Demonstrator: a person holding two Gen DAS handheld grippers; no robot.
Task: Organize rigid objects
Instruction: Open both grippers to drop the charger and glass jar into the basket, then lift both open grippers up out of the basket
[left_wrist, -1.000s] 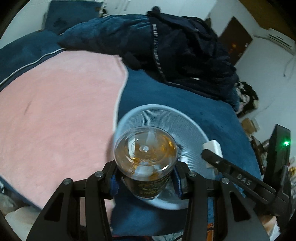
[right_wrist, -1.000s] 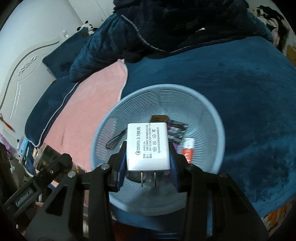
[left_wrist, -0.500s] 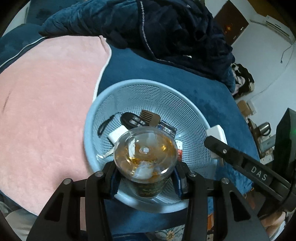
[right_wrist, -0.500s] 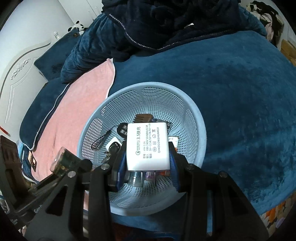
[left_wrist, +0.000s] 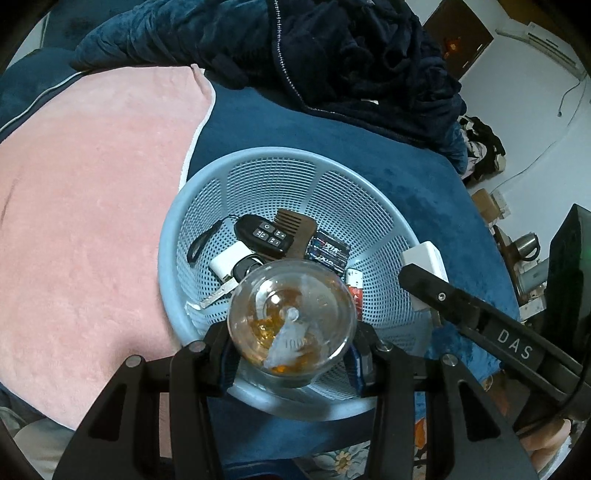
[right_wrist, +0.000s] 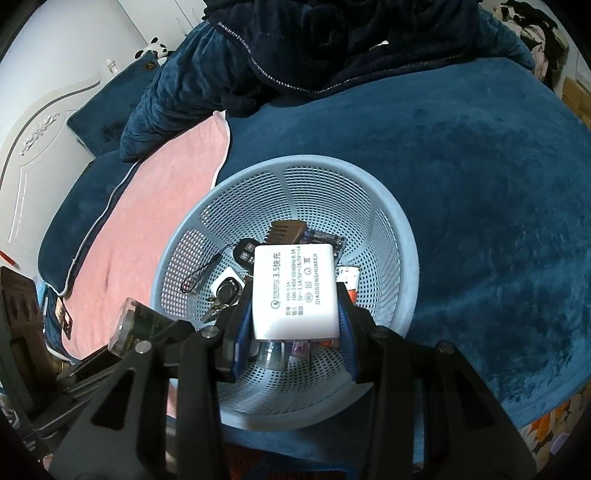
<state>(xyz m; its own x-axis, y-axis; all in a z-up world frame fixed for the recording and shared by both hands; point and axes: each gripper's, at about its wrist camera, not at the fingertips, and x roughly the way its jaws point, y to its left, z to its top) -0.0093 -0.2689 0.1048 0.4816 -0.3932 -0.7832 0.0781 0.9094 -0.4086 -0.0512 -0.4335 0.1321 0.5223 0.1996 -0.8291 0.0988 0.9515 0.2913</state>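
- The left gripper (left_wrist: 291, 363) was clamped on a clear round jar (left_wrist: 291, 325) with amber contents, its blue-padded fingers (left_wrist: 227, 369) pressing the jar's sides; the jar's top faced the camera.
- It pointed steeply down, holding the jar over the near rim of the pale blue mesh basket (left_wrist: 207, 199).
- The right gripper (right_wrist: 295, 332) was closed on a white charger (right_wrist: 295, 291), printed face up, with one pad (right_wrist: 347, 325) on each side.
- It too was angled down over the basket (right_wrist: 399, 229), the charger hanging above the items inside.
- In the left view the right gripper (left_wrist: 424, 277) came in from the right, its charger (left_wrist: 424, 258) just above the basket's right rim; in the right view the left gripper's jar (right_wrist: 136, 325) sat at the basket's left edge.
- Inside the basket lay a black remote (left_wrist: 264, 234) with a wrist strap, a brown comb (left_wrist: 297, 225), a pack of batteries (left_wrist: 328, 253), a key (left_wrist: 221, 291), a small white block (left_wrist: 229, 260) and a red-and-white lighter (left_wrist: 354, 284), all crowded on the bottom.
- The basket rested on a dark blue blanket (right_wrist: 480, 166), beside a pink towel (left_wrist: 92, 203).
- A dark jacket (left_wrist: 351, 55) was heaped farther back on the blanket.
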